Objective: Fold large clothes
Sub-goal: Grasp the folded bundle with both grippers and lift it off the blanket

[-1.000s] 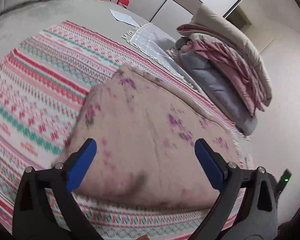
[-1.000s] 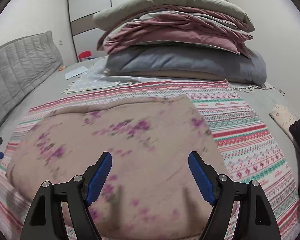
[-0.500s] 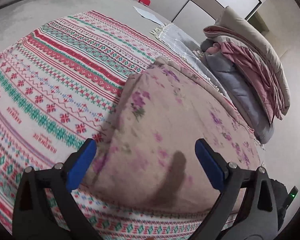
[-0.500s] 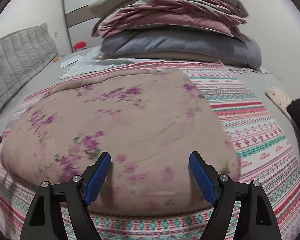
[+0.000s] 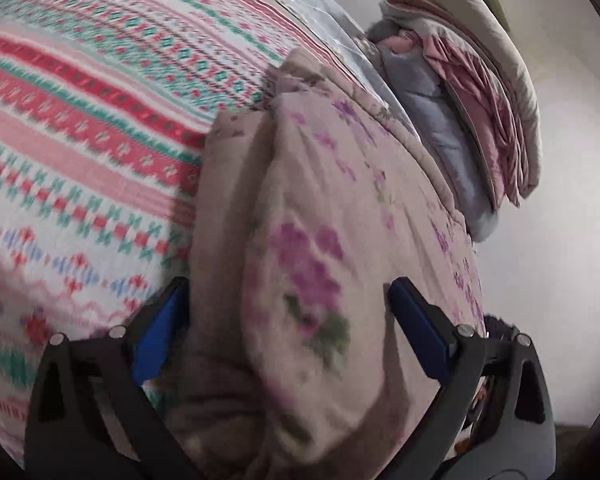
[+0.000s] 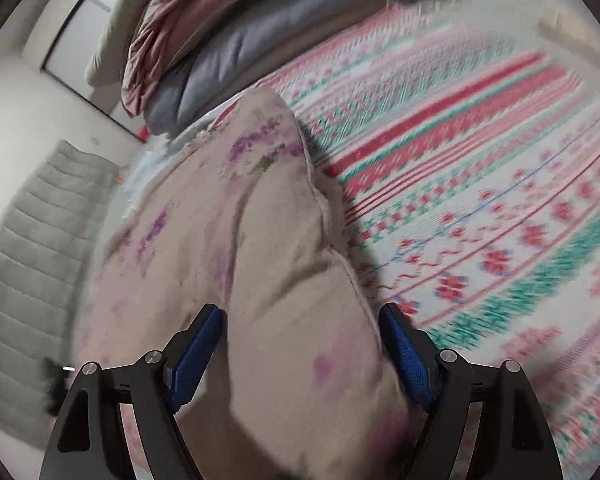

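While both sets of jaws gape around the floral quilt [image 5: 320,240] on the striped bedspread [image 5: 80,120], folding seems mostly done.

— What can't be made out here?
— The striped blanket [image 6: 480,200] is smeared by motion blur in both views, its small motifs unreadable. The floral quilt [image 5: 320,240] runs off the near edge, and its bulk hides the space between the fingers of each gripper.
— And farther off?
— The stack of bedding [image 5: 480,100] is cut by the top edge in the right wrist view. A small red thing [image 6: 143,133] beside it is too tiny to identify.
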`<state>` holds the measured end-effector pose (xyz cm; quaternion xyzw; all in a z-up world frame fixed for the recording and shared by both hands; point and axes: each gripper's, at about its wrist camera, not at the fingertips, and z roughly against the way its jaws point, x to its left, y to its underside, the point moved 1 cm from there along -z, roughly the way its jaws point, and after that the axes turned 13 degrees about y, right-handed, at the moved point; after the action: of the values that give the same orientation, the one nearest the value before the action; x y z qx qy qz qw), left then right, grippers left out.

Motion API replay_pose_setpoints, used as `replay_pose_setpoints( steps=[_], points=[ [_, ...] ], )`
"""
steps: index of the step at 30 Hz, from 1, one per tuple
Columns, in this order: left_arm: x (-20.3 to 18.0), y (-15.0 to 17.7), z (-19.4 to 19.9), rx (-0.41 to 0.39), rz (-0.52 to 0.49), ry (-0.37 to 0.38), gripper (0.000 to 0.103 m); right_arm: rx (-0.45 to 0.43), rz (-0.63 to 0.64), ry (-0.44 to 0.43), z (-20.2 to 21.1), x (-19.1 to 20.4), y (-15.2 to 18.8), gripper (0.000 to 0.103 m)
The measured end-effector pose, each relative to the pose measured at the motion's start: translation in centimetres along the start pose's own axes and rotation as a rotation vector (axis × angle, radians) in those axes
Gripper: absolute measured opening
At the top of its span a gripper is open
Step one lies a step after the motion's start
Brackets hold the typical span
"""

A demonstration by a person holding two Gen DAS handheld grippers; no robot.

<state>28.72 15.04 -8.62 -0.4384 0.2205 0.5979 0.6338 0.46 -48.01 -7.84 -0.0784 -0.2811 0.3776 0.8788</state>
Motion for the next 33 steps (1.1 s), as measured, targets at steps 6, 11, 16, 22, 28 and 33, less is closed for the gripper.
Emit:
replay_pose_setpoints(
  steps=[6, 11, 16, 22, 28, 33],
  points=[
    [1.2, -3.7, -3.1, 0.096, 0.050, 0.068, 0.098, 0.169, -0.041, -0.216, -4.0, -0.1, -3.3, 0.082],
    [0.0, -4.4, -4.4, 0.098, 0.047, 0.008, 0.058, 0.200, 0.016, -0.140, -5.3, 2.8, -4.2, 0.067],
    [-2.9, -3.2, -1.8, -0.005, -0.011, 0.022, 0.035, 0.116, 0.055, -0.083, -3.3, 5.0, -3.5, 0.040],
    [-7.5, -2.4, 3.8, -0.110, -0.094, 0.105, 0.030, -0.025, 0.136, -0.081, 2.2, 11.3, -3.9, 0.034],
    [-9.3, -2.7, 15.3, -0.282, -0.214, 0.004, 0.030, -0.087, 0.355, -0.157, 5.8, 24.9, -1.4, 0.033],
    [-6.5, -2.1, 29.6, -0.495, -0.205, -0.100, 0.030, -0.075, 0.483, -0.325, 4.2, 38.7, 1.7, 0.033]
  ],
)
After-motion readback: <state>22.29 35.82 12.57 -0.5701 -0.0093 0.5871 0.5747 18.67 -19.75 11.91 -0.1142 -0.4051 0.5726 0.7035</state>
